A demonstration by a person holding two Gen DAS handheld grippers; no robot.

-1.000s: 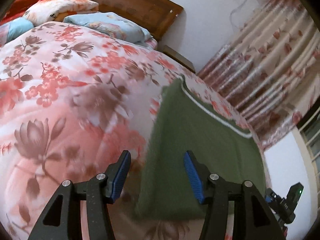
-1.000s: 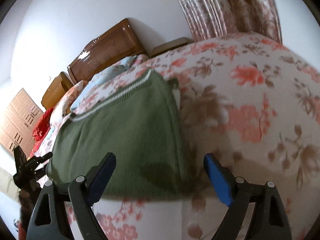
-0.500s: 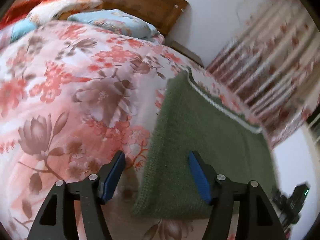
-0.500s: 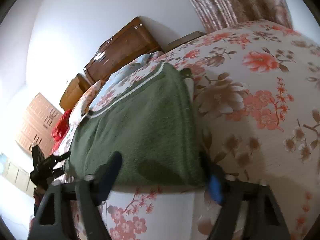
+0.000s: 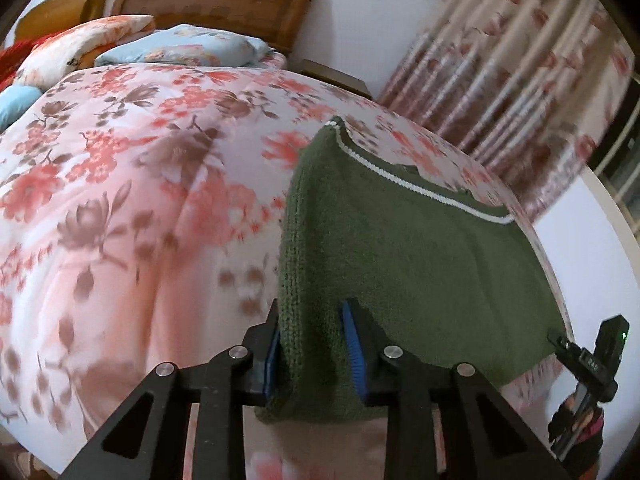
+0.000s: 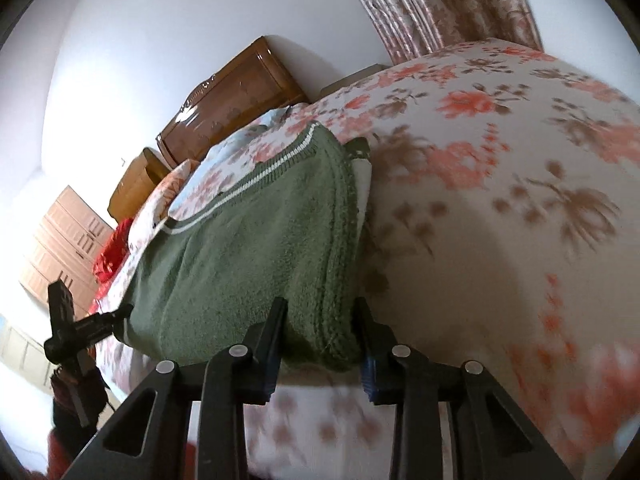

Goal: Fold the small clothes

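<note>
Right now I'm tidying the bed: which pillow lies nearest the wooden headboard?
The light blue floral pillow, directly below the headboard; the orange floral pillow sits further left.

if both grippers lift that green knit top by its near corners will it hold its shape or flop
Probably flop: the green knit top lies draped over the floral quilt, following its curve. Its thick, fuzzy knit should grip well in the left gripper and right gripper. Stacked layers at its right edge might slide apart.
</note>
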